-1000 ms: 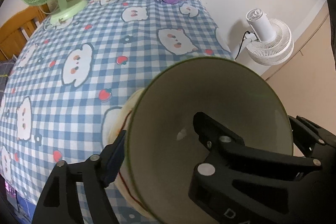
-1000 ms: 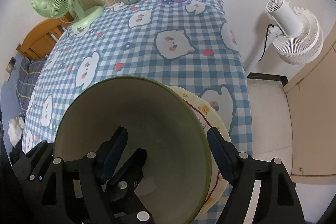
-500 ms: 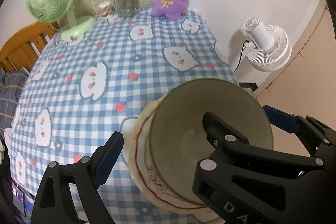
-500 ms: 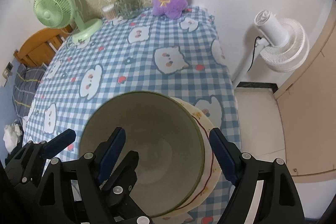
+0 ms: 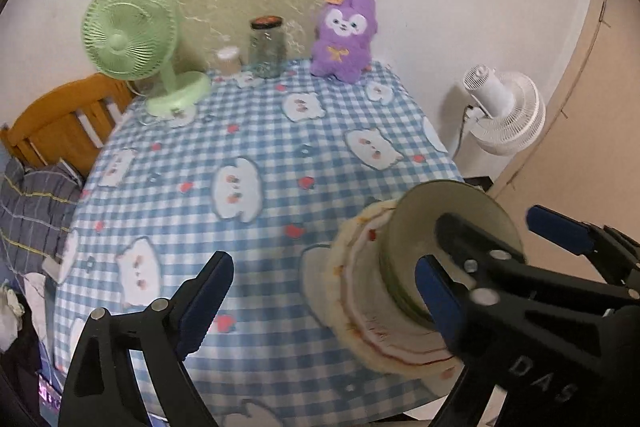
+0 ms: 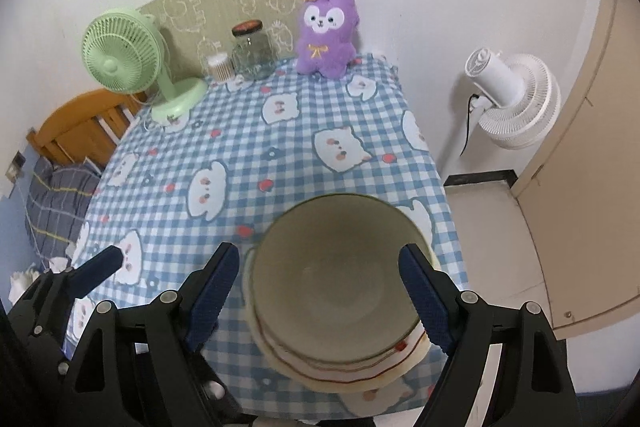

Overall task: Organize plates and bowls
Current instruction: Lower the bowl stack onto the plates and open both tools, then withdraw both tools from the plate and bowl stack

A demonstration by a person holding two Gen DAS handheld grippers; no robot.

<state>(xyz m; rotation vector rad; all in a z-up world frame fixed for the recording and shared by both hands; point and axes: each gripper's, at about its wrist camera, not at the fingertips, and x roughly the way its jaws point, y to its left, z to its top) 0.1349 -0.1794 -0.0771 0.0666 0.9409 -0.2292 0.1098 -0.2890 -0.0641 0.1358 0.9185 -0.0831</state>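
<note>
An olive-green bowl [image 6: 336, 267] stands in a cream plate with a red rim line [image 6: 360, 375] at the near right corner of the table. My right gripper [image 6: 318, 293] hovers above it, open; its blue pads frame the bowl in view but do not touch it. My left gripper [image 5: 320, 295] is open wide to the left of the stack, and its right finger overlaps the bowl [image 5: 420, 215] and the plate [image 5: 356, 267] in the picture. One right-gripper finger shows at the far right of the left wrist view. Both grippers are empty.
The table wears a blue checked cloth [image 6: 248, 155]. At its far edge stand a green desk fan [image 6: 120, 55], a glass jar [image 6: 252, 55], a small cotton-swab tub [image 6: 219, 66] and a purple plush toy [image 6: 326, 31]. A white floor fan [image 6: 516, 99] stands right; a wooden bed frame [image 6: 76, 127] left.
Both grippers have risen and drawn back from the bowl, which looks smaller and stays on the plate. The left gripper's finger has come out of the bowl and its jaws have widened.
</note>
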